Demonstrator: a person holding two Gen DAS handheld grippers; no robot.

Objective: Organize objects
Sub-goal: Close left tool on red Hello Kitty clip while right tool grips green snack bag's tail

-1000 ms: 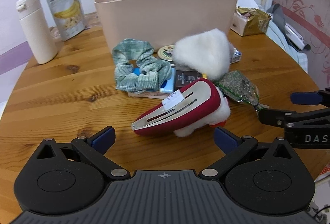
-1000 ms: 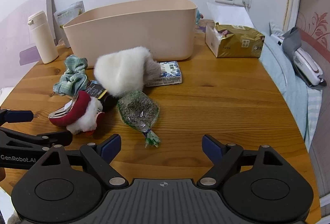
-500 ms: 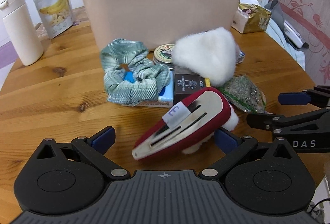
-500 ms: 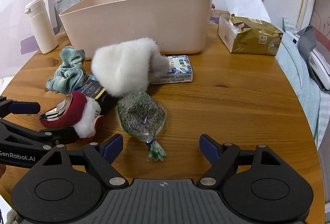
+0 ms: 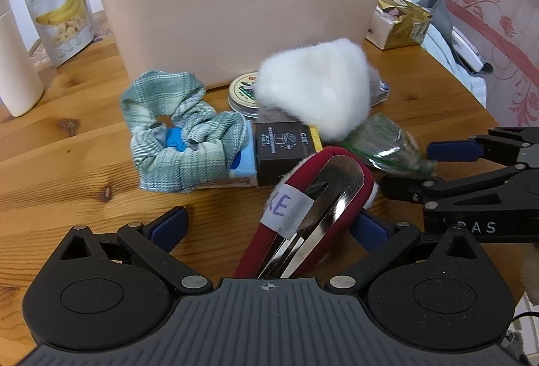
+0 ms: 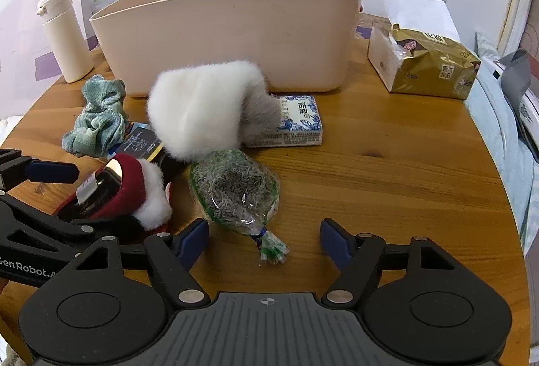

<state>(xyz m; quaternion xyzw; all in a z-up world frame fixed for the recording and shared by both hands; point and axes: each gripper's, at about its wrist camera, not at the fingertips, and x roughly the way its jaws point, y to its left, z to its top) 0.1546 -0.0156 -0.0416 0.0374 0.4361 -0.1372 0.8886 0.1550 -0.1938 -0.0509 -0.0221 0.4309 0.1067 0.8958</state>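
Observation:
A red velvet hair clip [image 5: 320, 204] with a metal plate and white fluff lies between the fingers of my left gripper [image 5: 269, 227]. It sits close to the right pad, and the jaws are open. My right gripper [image 6: 264, 243] straddles the tied tail of a clear bag of dried herbs [image 6: 235, 190]. Its jaws are closing and the pads are clear of the bag. Behind are a white fluffy piece [image 6: 198, 106], a green plaid scrunchie [image 5: 182, 133], a dark small box [image 5: 286, 150], a round tin [image 5: 244, 91] and a tissue pack [image 6: 296, 123]. A beige bin [image 6: 229, 29] stands beyond them.
A white bottle [image 6: 65, 35] and a banana chips pouch [image 5: 60, 22] stand at the back left of the round wooden table [image 6: 404, 180]. A gold package [image 6: 424, 62] sits at the back right. A bed with a grey device lies past the table's right edge.
Both grippers have come forward and down toward the pile. The red clip now lies between the left fingers, and the right fingers have narrowed around the bag's tail.

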